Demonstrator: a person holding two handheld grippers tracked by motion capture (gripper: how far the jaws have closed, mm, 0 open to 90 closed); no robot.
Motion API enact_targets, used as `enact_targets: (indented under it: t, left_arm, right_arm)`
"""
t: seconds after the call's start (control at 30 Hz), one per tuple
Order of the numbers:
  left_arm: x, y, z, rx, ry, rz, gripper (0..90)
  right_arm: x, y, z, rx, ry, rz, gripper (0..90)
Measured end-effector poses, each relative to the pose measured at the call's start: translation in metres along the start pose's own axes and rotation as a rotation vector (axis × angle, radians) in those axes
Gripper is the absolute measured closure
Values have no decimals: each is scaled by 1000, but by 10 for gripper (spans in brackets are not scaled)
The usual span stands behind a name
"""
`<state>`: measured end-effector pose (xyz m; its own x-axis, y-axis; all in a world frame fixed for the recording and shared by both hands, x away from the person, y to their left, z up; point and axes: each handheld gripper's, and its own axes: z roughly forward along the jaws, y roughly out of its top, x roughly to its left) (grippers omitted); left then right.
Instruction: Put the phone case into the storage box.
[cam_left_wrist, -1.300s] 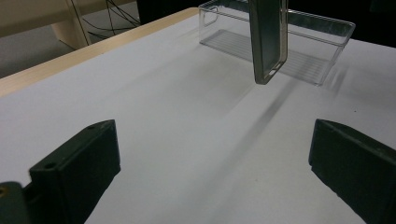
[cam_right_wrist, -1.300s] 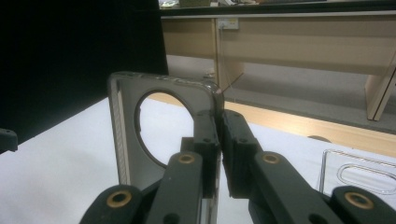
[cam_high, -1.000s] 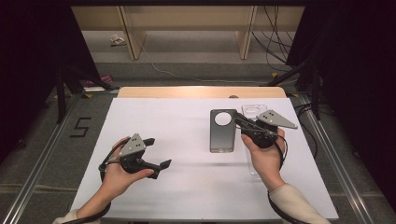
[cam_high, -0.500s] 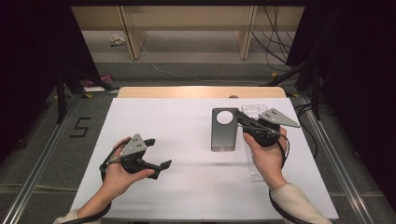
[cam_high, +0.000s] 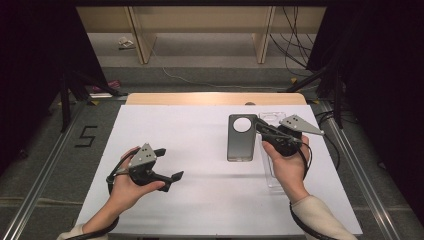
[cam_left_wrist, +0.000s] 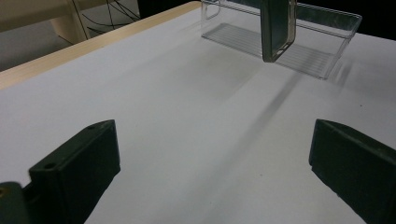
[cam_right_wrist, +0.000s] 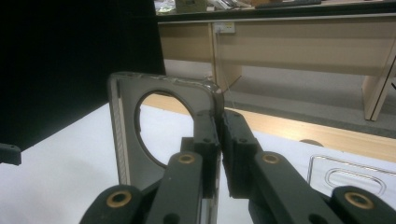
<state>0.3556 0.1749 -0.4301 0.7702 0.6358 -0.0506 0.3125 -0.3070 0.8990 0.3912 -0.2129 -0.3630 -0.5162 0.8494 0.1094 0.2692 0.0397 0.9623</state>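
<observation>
A grey phone case (cam_high: 242, 137) with a round camera hole hangs above the white table (cam_high: 200, 145) at the right. My right gripper (cam_high: 260, 125) is shut on its side edge; the pads pinch the rim (cam_right_wrist: 219, 135) of the grey case (cam_right_wrist: 126, 116). A clear phone case (cam_high: 272, 175) lies flat on the table beneath my right hand. In the left gripper view the grey case (cam_left_wrist: 278, 28) hangs edge-on over the clear case (cam_left_wrist: 303, 51). My left gripper (cam_high: 170, 164) sits at the front left, jaws wide open (cam_left_wrist: 217, 177) with nothing between them.
The table's wooden far edge (cam_high: 215, 98) runs across the back. Beyond it are a desk with wooden legs (cam_high: 262, 35) and cables on the floor (cam_high: 295, 45). Dark curtains flank both sides.
</observation>
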Motion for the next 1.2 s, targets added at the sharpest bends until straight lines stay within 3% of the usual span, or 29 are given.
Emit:
enact_targets:
  t: [1.2]
  left_arm:
    - [2, 0, 0, -2, 10, 0, 8]
  right_arm:
    - [-12, 9, -5, -14, -12, 10, 855]
